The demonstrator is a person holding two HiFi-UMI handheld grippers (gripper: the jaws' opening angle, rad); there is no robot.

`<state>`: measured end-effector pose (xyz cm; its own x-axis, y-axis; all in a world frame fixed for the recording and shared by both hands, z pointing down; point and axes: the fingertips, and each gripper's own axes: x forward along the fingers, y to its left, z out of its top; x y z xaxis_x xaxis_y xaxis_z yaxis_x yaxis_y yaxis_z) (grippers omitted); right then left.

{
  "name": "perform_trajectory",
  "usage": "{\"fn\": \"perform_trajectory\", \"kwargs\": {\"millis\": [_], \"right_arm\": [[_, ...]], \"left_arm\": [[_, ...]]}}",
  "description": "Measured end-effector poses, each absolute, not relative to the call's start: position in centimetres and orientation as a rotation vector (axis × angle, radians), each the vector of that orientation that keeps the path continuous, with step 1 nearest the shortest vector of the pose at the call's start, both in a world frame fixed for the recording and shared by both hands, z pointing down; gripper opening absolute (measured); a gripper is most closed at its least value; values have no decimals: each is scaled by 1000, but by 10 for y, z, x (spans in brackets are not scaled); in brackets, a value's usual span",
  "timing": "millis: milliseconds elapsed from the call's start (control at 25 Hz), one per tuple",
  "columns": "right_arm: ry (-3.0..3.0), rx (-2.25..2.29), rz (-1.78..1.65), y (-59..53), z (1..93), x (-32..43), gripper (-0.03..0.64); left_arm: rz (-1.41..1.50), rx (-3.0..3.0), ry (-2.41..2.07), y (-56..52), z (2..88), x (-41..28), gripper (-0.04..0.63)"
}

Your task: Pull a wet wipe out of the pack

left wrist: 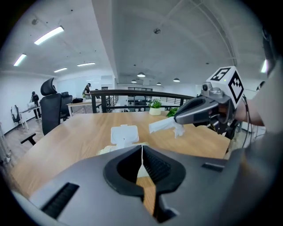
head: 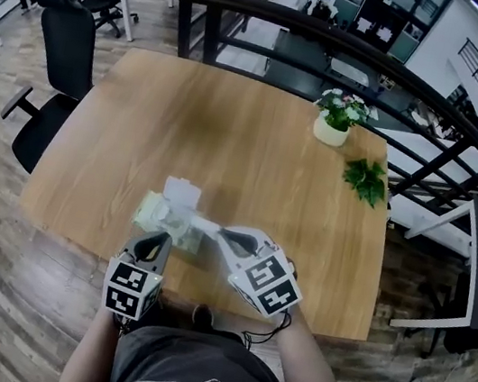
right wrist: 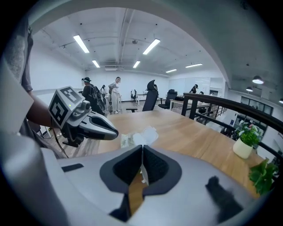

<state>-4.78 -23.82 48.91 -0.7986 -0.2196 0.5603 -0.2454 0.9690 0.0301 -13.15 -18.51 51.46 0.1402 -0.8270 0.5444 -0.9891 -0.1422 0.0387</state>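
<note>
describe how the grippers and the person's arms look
Left gripper and right gripper are grey, tapered, beak-shaped shells with black ribbed pads inside. Each carries a cube with black-and-white square markers at its rear. A thin black cable hangs by the right one. The person wears a dark grey short-sleeved T-shirt with a pale print.

Wooden table (head: pixel 231 129), bare and passable across middle and far left; near edge blocked by wipe pack (head: pixel 160 215) and wet wipe (head: pixel 204 223) pinched in the right gripper (head: pixel 219 231), far right corner by potted plant (head: pixel 336 118) and leafy sprig (head: pixel 367 179).
</note>
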Motion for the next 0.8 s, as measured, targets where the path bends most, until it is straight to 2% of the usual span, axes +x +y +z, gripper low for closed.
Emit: {"fn": "perform_trajectory", "kwargs": {"millis": [520,800], "right_arm": [[-2563,314,58,-199,488,-50,28],[-2568,314,-12,-124,475,-48,28]], "left_arm": [[407,1936,-1886,-132,498,-150,15],[350,1907,-1928,-40,484,-142,15]]}}
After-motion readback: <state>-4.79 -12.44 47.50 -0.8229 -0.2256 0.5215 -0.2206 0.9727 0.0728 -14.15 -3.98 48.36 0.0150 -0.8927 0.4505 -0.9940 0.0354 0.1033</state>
